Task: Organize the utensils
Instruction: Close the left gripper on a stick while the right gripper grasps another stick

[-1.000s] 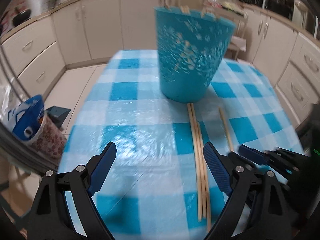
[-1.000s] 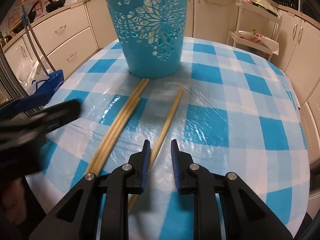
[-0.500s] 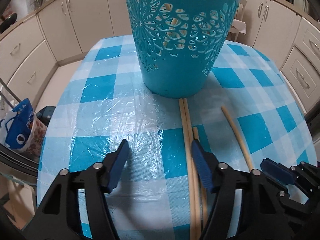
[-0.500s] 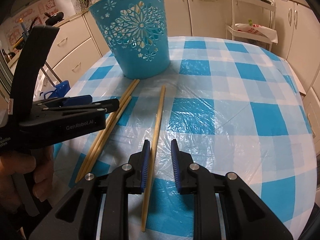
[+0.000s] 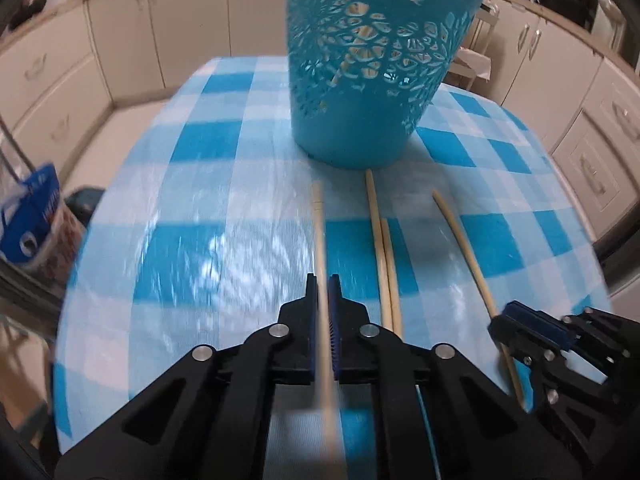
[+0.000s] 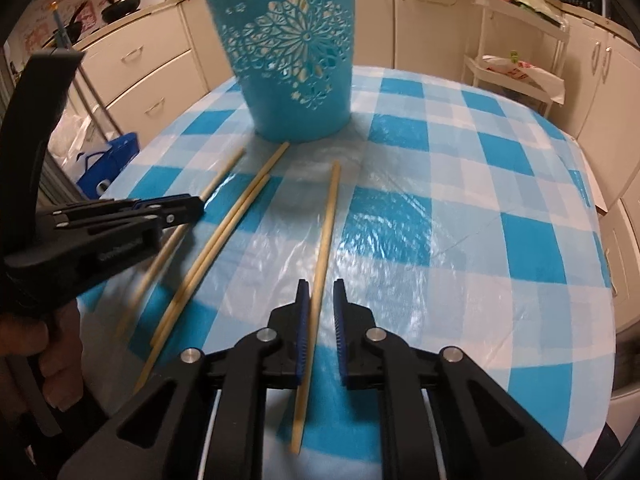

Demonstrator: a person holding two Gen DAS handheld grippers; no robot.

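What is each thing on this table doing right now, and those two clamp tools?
Left gripper: shut on one chopstick.
Right gripper: jaws closing around single chopstick, gap still showing.
Chopstick pair: lying loose, side by side.
Blue basket: upright, sticks inside.

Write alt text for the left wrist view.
The left gripper is shut on one pale wooden chopstick that points toward a perforated turquoise plastic basket on a blue-and-white checked tablecloth. Two touching chopsticks and a single chopstick lie to its right, the single one running down to the right gripper, whose jaws are closing.
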